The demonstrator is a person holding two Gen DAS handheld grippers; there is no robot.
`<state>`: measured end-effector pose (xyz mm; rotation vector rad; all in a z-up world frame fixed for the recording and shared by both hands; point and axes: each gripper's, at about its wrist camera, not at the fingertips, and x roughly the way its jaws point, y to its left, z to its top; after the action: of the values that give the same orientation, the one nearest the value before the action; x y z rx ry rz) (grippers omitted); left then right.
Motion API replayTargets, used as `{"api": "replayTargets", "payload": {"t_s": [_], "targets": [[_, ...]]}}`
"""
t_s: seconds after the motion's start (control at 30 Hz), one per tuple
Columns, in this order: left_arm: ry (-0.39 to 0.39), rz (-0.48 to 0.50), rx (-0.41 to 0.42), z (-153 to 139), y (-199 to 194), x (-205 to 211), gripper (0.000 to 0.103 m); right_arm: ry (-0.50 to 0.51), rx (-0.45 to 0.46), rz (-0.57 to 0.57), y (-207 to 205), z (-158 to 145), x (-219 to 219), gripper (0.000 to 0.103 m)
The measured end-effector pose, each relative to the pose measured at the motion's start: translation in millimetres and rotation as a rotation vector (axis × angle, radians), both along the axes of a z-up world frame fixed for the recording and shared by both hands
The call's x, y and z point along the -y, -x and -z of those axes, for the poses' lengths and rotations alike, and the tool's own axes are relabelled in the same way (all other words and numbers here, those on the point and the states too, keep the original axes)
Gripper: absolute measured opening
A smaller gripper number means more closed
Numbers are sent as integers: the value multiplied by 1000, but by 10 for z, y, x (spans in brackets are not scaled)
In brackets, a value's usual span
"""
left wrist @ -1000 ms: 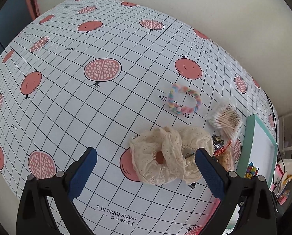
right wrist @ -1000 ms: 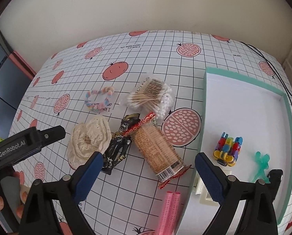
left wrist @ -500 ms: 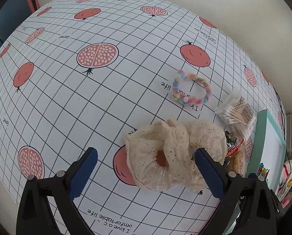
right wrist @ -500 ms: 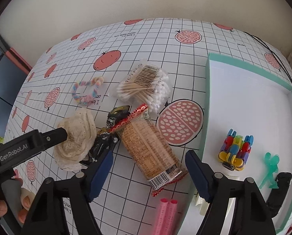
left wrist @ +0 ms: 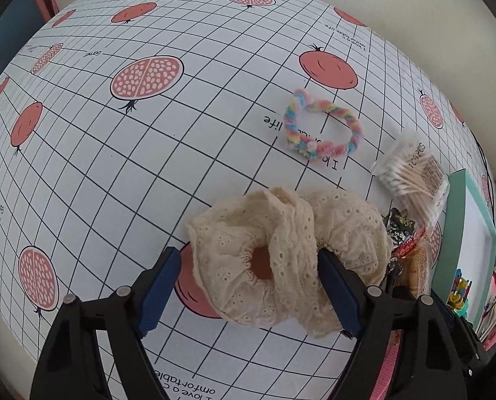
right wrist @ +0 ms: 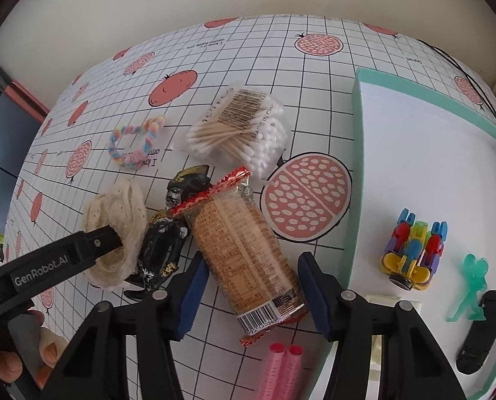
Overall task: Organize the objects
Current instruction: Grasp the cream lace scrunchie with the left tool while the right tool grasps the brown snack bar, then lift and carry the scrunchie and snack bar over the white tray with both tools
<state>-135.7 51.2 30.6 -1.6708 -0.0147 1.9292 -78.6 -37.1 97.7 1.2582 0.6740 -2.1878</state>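
The left gripper (left wrist: pixel 249 281) stands open around the near-left half of a cream lace scrunchie (left wrist: pixel 281 253) lying on the pomegranate-print worktop (left wrist: pixel 148 166). Far beyond it lies a pastel twisted hair tie (right wrist: pixel 136 146). Right of the scrunchie a dark figurine (right wrist: pixel 164 233) touches a biscuit packet (right wrist: pixel 244 253), which the right gripper (right wrist: pixel 248 290) straddles, open. A bag of cotton swabs (right wrist: pixel 241 130) lies beyond. Further right, the teal tray (right wrist: pixel 356 166) holds a colourful toy car (right wrist: pixel 411 250) and green figure (right wrist: pixel 471 286).

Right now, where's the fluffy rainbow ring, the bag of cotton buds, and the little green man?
Rainbow ring (left wrist: pixel 321 126): left wrist view, its twisted top band.
Cotton buds bag (right wrist: pixel 238 133): right wrist view, middle of the bag.
Green man (right wrist: pixel 471 286): right wrist view, his body.
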Motion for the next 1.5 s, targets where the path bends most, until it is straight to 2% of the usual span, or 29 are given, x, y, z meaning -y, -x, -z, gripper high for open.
{"api": "replayTargets", "payload": {"t_s": [0.2, 0.33, 0.5, 0.73, 0.87, 0.97, 1.03, 1.17, 1.2, 1.5], "targets": [[33, 15, -39, 9, -43, -60, 84, -3, -4, -32, -5, 23, 32, 58], [51, 22, -68, 4, -76, -120, 82, 5, 0, -45, 13, 17, 26, 54], [68, 34, -103, -38, -114, -155, 60, 13, 3, -62, 36, -11, -17, 46], [59, 34, -121, -62, -132, -172, 41, 22, 9, -78, 75, -65, -73, 42], [45, 26, -115, -62, -115, -157, 28, 42, 12, -90, 93, -134, -91, 42], [8, 14, -74, -53, -81, -125, 23, 59, 9, -101, 94, -200, -101, 42], [-21, 2, -41, -40, -42, -100, 22, 78, 14, -110, 99, -262, -115, 42], [-47, -17, -31, -80, 13, -64, 21, 106, 11, -130, 76, -387, -140, 42], [-56, -23, -34, -77, 56, 131, 21, 111, 6, -137, 68, -426, -145, 42], [-158, -97, -103, -542, 178, 274, 20, 153, -16, -221, -17, -653, -127, 42]]}}
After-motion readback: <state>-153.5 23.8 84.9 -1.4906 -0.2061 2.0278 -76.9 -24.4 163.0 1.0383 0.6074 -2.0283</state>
